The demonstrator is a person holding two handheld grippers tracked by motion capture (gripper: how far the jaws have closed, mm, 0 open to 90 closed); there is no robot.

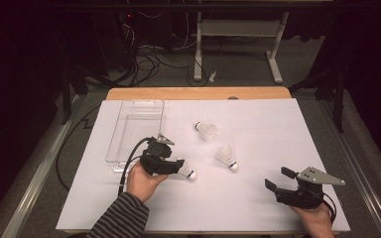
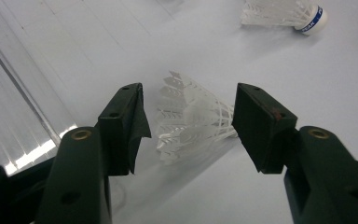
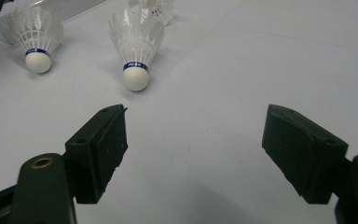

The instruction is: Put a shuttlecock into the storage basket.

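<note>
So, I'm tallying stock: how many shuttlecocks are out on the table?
3: one between the left gripper's open jaws, one mid-table, one farther back beside the clear box.

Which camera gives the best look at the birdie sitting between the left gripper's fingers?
The left gripper view: the shuttlecock lies close up between the open left gripper, feathers sharp, neither pad pressing it. The high view shows it small, partly behind that gripper. The right gripper view shows it far off, cork end forward.

The shuttlecock [image 3: 135, 51] band's white lettering is too blurred to read.
</note>
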